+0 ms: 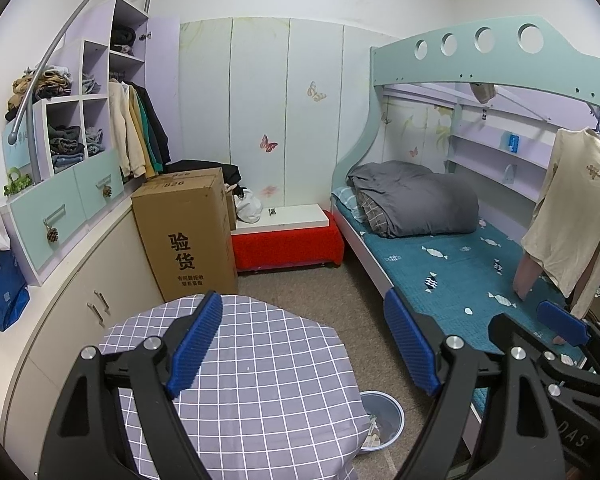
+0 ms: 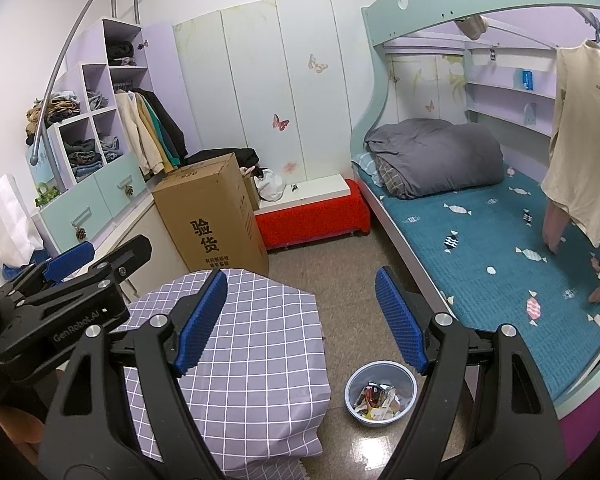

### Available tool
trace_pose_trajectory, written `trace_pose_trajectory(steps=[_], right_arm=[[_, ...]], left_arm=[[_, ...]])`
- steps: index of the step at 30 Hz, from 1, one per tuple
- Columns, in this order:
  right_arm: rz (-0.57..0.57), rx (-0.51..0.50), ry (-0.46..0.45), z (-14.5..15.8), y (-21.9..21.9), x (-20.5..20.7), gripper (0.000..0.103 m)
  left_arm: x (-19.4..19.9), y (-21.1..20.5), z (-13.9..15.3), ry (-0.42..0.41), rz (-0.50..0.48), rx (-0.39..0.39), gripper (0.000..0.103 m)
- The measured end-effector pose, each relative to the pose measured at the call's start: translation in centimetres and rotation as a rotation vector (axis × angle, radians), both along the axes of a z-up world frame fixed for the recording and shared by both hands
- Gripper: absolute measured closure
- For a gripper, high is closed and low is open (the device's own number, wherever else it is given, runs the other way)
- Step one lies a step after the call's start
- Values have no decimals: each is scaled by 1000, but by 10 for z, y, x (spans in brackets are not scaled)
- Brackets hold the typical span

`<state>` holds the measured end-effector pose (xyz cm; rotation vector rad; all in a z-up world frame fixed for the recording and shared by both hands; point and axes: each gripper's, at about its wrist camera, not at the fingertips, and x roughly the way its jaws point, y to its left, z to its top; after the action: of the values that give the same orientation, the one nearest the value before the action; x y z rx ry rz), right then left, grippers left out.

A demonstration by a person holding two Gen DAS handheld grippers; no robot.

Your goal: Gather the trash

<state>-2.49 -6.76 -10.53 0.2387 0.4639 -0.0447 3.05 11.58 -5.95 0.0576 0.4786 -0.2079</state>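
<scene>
A blue waste bin [image 2: 381, 394] stands on the floor between the checked table and the bed, holding several wrappers and scraps [image 2: 376, 398]. In the left wrist view only part of the waste bin [image 1: 384, 420] shows past the cloth. My left gripper [image 1: 304, 342] hangs open above the purple checked tablecloth [image 1: 252, 384], nothing between its blue pads. My right gripper [image 2: 300, 320] is open too, over the tablecloth's [image 2: 260, 344] edge and the floor, up and left of the bin. Each gripper shows at the side of the other's view: the right gripper [image 1: 560, 322] and the left gripper [image 2: 70, 260].
A tall cardboard box [image 1: 184, 232] stands behind the table beside a red bench [image 1: 288, 244]. A bunk bed [image 1: 452, 256] with a teal mattress and grey quilt runs along the right. Cabinets and shelves of clothes [image 1: 72, 140] line the left wall. A beige shirt [image 2: 584, 140] hangs over the bed.
</scene>
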Motion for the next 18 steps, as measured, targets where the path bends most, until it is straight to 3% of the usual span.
trace_pose_trajectory(steps=[18], right_arm=[[10,5,23,-4,-8,12,27]], left_arm=[[12,3,0,20,-1,3,21]])
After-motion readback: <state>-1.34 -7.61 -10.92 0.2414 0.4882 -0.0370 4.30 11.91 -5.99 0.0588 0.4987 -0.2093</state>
